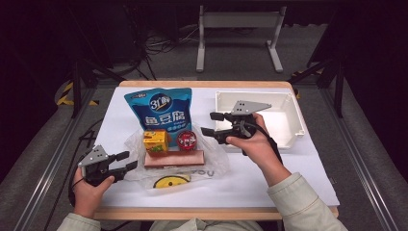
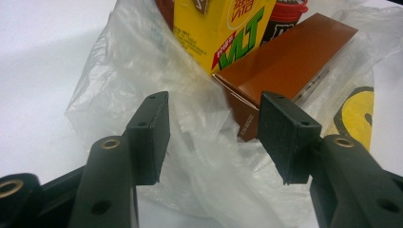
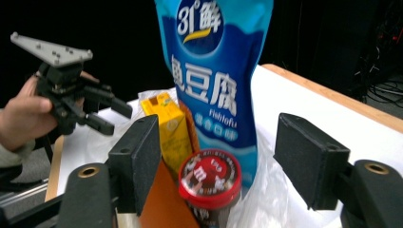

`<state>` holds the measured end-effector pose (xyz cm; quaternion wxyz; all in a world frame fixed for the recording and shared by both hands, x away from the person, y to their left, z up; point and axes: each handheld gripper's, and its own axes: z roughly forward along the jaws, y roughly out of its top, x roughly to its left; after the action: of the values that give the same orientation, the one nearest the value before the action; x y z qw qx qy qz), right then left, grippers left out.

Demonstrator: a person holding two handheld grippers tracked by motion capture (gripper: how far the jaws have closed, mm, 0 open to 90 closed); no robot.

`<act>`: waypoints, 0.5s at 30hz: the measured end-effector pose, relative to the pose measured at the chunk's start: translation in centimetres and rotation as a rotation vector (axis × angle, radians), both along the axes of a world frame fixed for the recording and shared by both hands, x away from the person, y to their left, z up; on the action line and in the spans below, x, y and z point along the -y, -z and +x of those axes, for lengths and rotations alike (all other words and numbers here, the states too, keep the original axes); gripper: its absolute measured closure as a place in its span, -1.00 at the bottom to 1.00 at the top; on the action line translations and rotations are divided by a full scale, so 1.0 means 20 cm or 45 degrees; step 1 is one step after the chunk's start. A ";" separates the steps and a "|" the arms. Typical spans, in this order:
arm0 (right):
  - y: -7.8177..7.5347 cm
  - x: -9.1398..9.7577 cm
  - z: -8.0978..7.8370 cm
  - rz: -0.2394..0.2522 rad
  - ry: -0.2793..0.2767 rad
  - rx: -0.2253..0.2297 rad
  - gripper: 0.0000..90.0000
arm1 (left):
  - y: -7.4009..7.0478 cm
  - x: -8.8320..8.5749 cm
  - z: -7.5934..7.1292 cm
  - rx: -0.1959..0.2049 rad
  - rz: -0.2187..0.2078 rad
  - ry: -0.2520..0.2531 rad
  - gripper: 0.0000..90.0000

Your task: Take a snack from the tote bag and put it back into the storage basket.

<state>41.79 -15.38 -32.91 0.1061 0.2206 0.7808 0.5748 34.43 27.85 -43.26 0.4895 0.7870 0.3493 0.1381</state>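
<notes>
Dark room, grey carpeted floor (image 1: pixel 308 53), white metal frame (image 1: pixel 239 29), tangled cables (image 1: pixel 161 45), wood-edged table (image 1: pixel 202 84).

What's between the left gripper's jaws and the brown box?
Crumpled clear plastic bag. In the left gripper view it bunches between the open jaws of the left gripper, with the brown box just beyond, lying on the same bag.

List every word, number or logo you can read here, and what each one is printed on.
"31°鲜" – blue pouch, top.
"鱼豆腐" – same pouch, large characters.
"fishtofu" – same pouch, small, below them.
"VLT" – yellow carton, green letters, partly cut off.
Red-lidded cup: lid print too blurred.
Brown box: end print too small.
Plastic bag: yellow-and-black sign, unreadable.
</notes>
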 end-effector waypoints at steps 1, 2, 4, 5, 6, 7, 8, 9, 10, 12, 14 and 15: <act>-0.01 -0.01 0.01 0.008 -0.005 -0.009 -0.31 | 0.00 0.00 0.00 0.000 -0.005 -0.003 0.01; -0.01 -0.01 0.02 0.011 -0.010 -0.016 -0.31 | 0.00 0.00 0.00 0.001 -0.006 -0.007 0.00; -0.03 -0.04 0.06 -0.006 -0.023 0.001 -0.32 | 0.01 0.00 0.00 -0.004 -0.001 -0.017 -0.01; -0.03 -0.05 0.07 -0.016 -0.025 0.008 -0.32 | 0.01 0.00 0.00 -0.006 0.002 -0.020 -0.01; -0.03 -0.05 0.07 -0.016 -0.025 0.008 -0.32 | 0.01 0.00 0.00 -0.006 0.002 -0.020 -0.01; -0.04 -0.06 0.10 -0.020 -0.031 0.017 -0.30 | 0.01 -0.01 0.00 -0.006 0.001 -0.021 -0.02; -0.04 -0.07 0.11 -0.018 -0.033 0.014 -0.28 | 0.01 -0.01 0.00 -0.006 0.000 -0.025 -0.02; -0.04 -0.08 0.12 -0.017 -0.034 0.014 -0.28 | 0.01 -0.01 0.00 -0.006 0.000 -0.027 -0.02; -0.05 -0.08 0.14 -0.018 -0.031 0.017 -0.27 | 0.01 -0.01 0.00 -0.006 -0.001 -0.027 -0.02; -0.06 -0.10 0.16 -0.018 -0.026 0.035 -0.25 | 0.01 0.00 0.00 -0.008 0.001 -0.025 -0.01; -0.08 -0.11 0.18 -0.009 -0.025 0.060 -0.22 | 0.01 0.00 0.00 -0.013 0.004 -0.027 -0.01; -0.09 -0.12 0.18 -0.004 -0.030 0.064 -0.23 | 0.01 0.00 0.00 -0.013 0.006 -0.026 -0.01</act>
<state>45.49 -12.97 -31.17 0.1194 0.1967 0.7813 0.5802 34.52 27.90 -43.56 0.4844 0.7851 0.3597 0.1399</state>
